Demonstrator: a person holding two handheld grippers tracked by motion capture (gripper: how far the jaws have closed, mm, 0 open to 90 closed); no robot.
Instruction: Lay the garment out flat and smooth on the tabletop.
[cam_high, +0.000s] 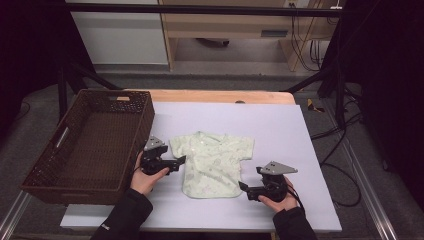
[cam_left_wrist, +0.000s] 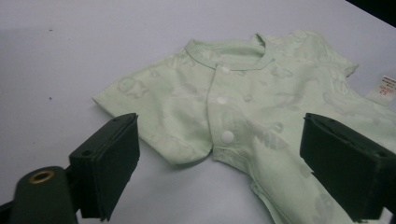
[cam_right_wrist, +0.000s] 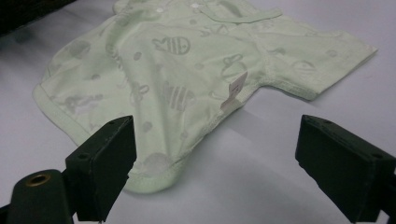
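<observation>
Pale-green baby shirt (cam_high: 214, 164), spread flat mid-table near the front edge, unfolded; left hand-held gripper (cam_high: 181, 160) and right hand-held gripper (cam_high: 243, 187) flank it, jaws wide, gripping nothing; wicker basket (cam_high: 60, 172) at left edge unfilled.

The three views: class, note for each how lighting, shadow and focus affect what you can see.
High view: dim and soft, dark at both sides, the baby shirt pale on the mat. Left gripper view: even light, shirt snaps sharp, the near fingers soft. Right gripper view: a shadow under the shirt's hem, print legible, dark top-left corner.
</observation>
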